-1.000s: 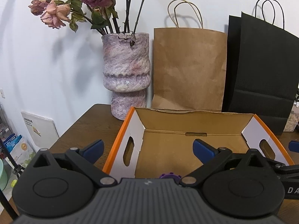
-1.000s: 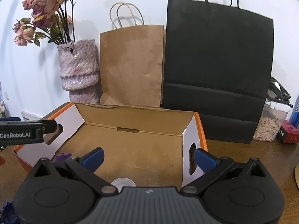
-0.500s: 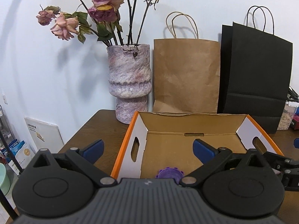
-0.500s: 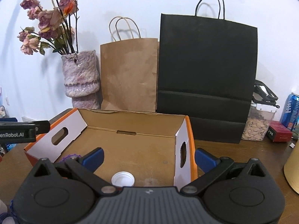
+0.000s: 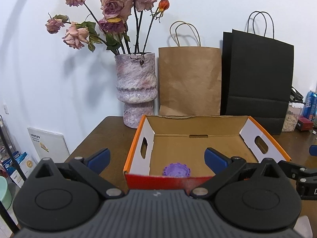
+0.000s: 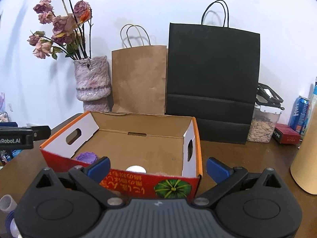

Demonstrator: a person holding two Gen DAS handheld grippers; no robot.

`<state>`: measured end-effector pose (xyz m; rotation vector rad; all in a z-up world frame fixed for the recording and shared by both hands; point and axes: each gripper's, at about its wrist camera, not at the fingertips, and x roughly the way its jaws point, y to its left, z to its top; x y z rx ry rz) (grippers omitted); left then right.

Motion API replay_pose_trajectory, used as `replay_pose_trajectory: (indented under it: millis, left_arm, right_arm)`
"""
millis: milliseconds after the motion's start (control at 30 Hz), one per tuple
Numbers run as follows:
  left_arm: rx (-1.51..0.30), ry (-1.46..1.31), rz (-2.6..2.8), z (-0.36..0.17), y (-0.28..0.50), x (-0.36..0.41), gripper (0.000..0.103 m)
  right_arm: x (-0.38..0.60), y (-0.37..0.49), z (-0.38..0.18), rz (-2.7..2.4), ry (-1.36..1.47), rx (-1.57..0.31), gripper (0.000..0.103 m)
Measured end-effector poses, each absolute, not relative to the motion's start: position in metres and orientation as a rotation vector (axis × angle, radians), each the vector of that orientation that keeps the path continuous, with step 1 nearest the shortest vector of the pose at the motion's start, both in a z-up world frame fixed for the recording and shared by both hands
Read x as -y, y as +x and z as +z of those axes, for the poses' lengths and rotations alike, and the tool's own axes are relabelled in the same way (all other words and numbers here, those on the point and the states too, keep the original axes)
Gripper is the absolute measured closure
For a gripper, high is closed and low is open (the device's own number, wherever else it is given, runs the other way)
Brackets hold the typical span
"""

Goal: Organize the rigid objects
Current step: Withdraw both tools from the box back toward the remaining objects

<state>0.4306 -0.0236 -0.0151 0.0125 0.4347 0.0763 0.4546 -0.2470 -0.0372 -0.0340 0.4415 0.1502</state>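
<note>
The left gripper point(image 5: 156, 158) is held wide open, and nothing is seen between its blue fingertips point(image 5: 99, 157). Just ahead of it a cardboard box point(image 5: 198, 144) is set on the brown table point(image 5: 111, 136). A purple cap point(image 5: 176, 170) is seen inside the box, close to the near wall and right in front of this gripper.

The right gripper point(image 6: 158, 166) is also held wide open, and nothing is gripped by it. The red front wall of the box, with a green picture on it, is seen straight ahead of it. A white cap point(image 6: 136, 169) is seen in the box just behind that wall. The purple cap is seen further to the left in the box. Some small white and blue things point(image 6: 8, 208) are seen by the left edge, below the gripper, but they cannot be made out.

Behind the box, a vase point(image 5: 136, 91) with dried roses is placed to the left. A brown paper bag point(image 5: 189, 81) and a black paper bag point(image 5: 259, 75) are stood against the wall. To the right of the right gripper, a clear jar point(image 6: 263, 125), a blue can point(image 6: 299, 113) and a small red box point(image 6: 287, 135) are seen.
</note>
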Motion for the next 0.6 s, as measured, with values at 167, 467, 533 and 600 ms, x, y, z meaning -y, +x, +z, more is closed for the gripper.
replay_pose_trajectory:
  millis: [167, 467, 533, 600]
  left_arm:
    - [-0.423, 0.03, 0.07, -0.014, 0.41, 0.027, 0.0]
    - [-0.429, 0.04, 0.072, -0.022, 0.374, 0.025, 0.0]
    - [-0.437, 0.042, 0.075, -0.025, 0.366, 0.025, 0.0]
    - [-0.443, 0.043, 0.073, -0.028, 0.359, 0.025, 0.0]
  right_arm:
    - [0.248, 0.436, -0.035, 0.148, -0.027, -0.434, 0.0]
    - [0.245, 0.403, -0.035, 0.155, -0.042, -0.428, 0.0]
    - [0.245, 0.392, -0.039, 0.154, -0.039, -0.423, 0.0]
    - [0.245, 0.383, -0.044, 0.156, -0.04, -0.431, 0.0]
